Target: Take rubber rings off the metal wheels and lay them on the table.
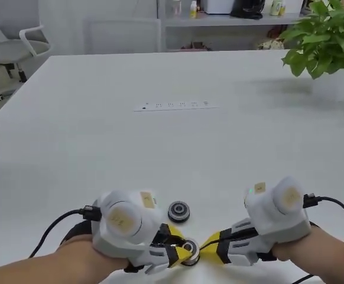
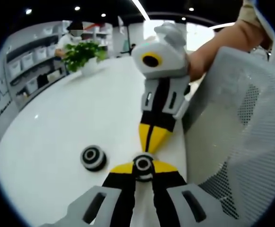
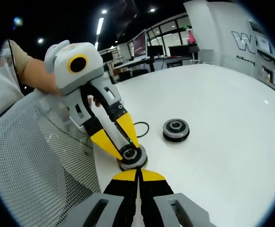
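A metal wheel with a black rubber ring (image 1: 189,247) is just above the white table's near edge, and my left gripper (image 1: 185,252) is shut on it. The left gripper view shows this wheel (image 2: 143,164) between my own yellow tips (image 2: 143,168). My right gripper (image 1: 205,242) comes from the right with its jaws together, and its tips (image 2: 151,143) touch the wheel's rim. In the right gripper view my shut jaws (image 3: 138,175) meet just under the held wheel (image 3: 132,155). A second ringed wheel (image 1: 178,211) lies flat on the table nearby (image 2: 93,157) (image 3: 176,130).
The table (image 1: 160,148) stretches far ahead, with a flush socket strip (image 1: 175,106) at its middle. A potted plant (image 1: 323,35) stands at the far right. An office chair (image 1: 12,50) is at the far left. A mesh chair back (image 3: 38,161) is close behind the grippers.
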`<state>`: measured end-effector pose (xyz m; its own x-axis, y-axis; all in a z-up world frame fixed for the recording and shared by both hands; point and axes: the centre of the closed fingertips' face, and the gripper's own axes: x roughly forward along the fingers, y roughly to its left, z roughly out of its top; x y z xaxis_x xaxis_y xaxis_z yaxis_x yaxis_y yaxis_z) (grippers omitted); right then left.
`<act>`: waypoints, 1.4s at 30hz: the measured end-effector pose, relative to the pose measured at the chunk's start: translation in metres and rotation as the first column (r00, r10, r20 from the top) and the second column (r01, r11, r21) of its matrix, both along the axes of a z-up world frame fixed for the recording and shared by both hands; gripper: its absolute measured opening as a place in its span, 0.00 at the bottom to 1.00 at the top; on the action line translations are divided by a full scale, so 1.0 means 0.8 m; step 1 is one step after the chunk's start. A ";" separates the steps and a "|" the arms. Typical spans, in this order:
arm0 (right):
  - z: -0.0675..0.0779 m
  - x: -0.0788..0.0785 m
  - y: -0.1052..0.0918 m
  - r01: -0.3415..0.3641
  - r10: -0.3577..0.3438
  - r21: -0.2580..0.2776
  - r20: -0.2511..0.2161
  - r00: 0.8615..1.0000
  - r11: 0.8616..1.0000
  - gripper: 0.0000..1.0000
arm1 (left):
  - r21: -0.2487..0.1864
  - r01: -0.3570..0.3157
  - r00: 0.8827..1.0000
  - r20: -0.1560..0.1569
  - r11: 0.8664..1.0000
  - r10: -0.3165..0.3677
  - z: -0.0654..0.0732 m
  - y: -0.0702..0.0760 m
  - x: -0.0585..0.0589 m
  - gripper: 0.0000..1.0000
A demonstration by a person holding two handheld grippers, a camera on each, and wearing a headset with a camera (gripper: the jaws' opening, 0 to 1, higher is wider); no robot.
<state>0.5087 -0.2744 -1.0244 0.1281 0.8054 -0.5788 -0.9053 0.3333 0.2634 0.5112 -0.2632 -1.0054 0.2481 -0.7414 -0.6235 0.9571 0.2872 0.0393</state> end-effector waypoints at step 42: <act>0.026 0.007 0.011 0.090 -0.079 0.128 -0.093 0.993 0.988 0.00 | 0.013 -0.024 1.000 -0.002 1.000 0.024 0.000 -0.001 0.005 0.12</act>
